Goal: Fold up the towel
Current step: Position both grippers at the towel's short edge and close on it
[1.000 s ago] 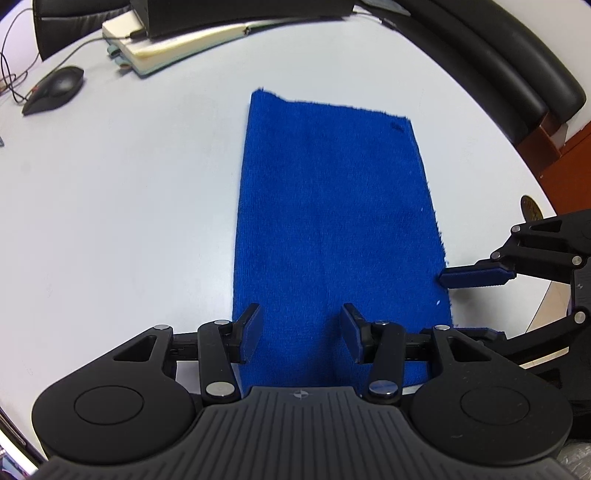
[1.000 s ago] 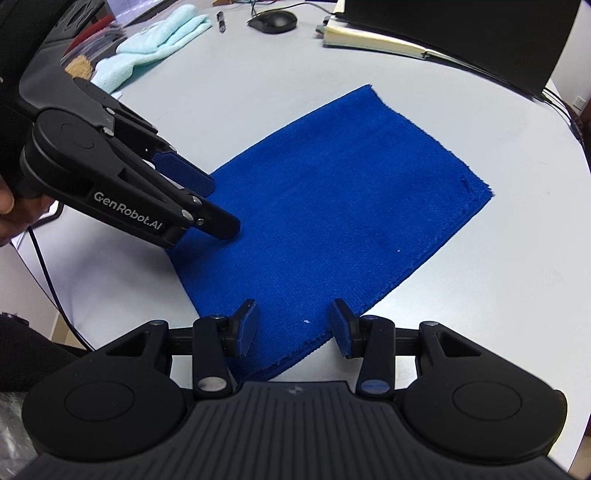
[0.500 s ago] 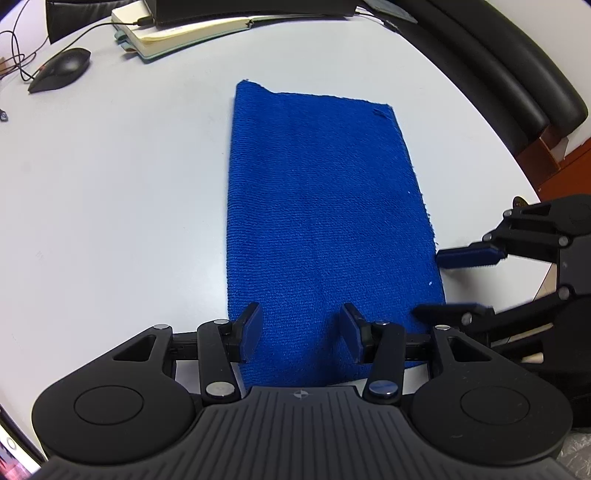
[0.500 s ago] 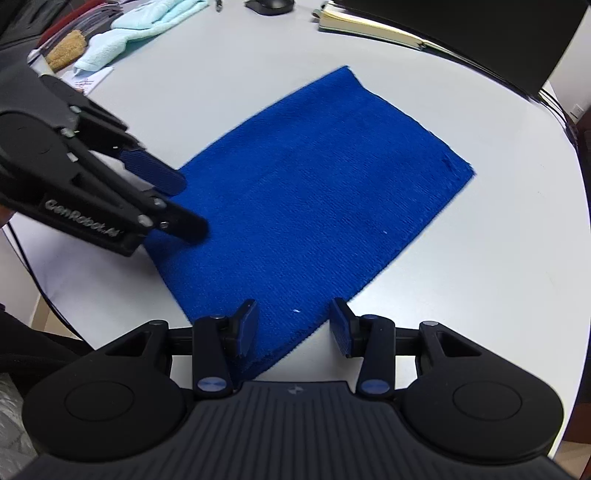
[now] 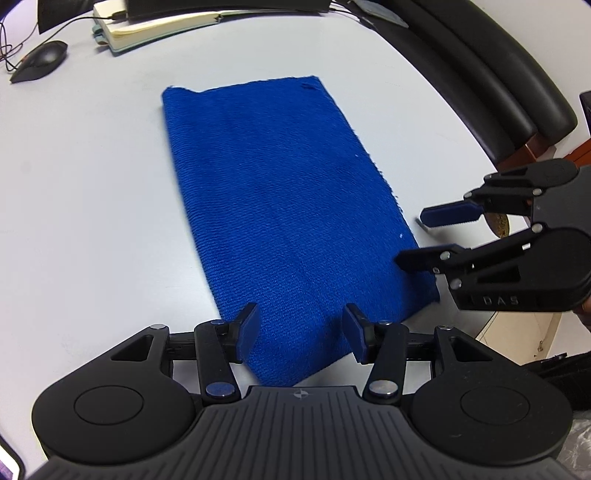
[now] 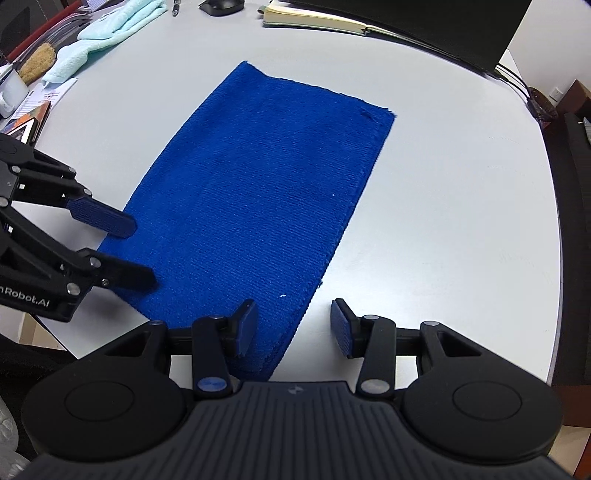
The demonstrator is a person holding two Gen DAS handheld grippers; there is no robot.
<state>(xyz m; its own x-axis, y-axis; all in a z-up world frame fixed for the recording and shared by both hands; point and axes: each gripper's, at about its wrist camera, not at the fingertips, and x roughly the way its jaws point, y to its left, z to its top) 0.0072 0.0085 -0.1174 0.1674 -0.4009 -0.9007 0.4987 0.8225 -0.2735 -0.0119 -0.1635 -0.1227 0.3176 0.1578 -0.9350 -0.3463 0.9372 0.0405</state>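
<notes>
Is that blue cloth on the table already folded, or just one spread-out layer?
Folded at least once: the blue terry towel lies flat, and stacked layers show along its near edge in the right wrist view.

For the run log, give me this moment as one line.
step: pre-grasp | blue towel: flat on table, already folded | left gripper: open at near edge | right gripper: open at near corner

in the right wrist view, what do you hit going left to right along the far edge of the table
light teal towel → pen → computer mouse → open notebook → black cables
</notes>
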